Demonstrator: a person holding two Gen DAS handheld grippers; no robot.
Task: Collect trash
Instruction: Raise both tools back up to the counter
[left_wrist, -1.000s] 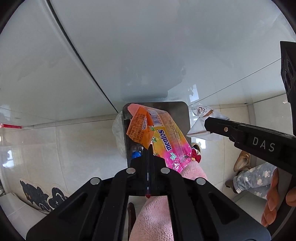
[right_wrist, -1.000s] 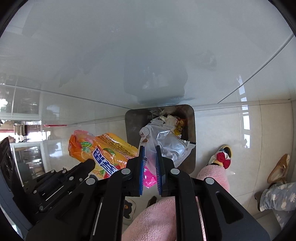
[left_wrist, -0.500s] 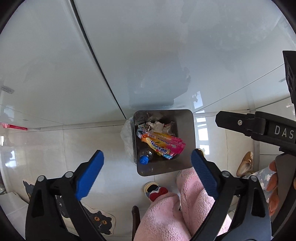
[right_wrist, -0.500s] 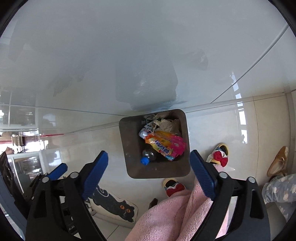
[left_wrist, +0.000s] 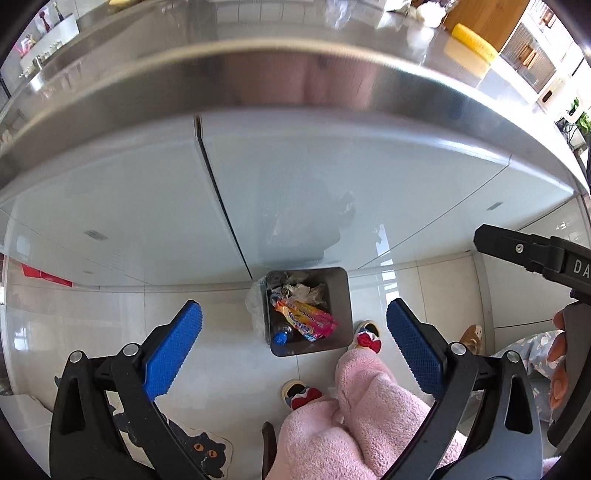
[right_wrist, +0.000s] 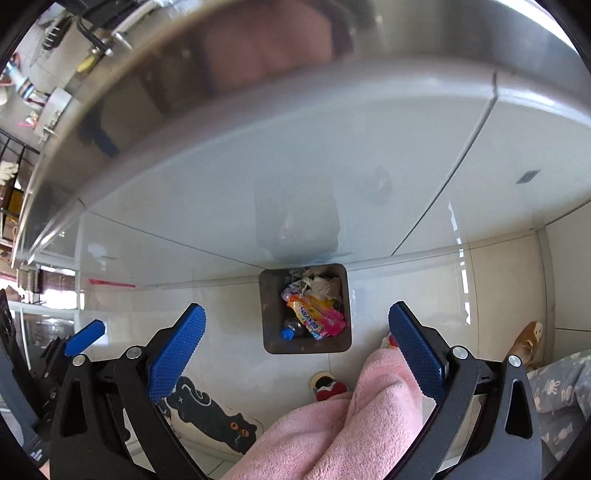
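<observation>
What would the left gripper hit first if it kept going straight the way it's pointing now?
Probably the candy wrapper atop the trash bin on the floor; the open left gripper frames it, nothing visible between, though depth is unclear.

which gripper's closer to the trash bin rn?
Cannot tell. Left gripper and right gripper both hang open and empty, high above the trash bin, side by side; the candy wrapper lies inside it.
</observation>
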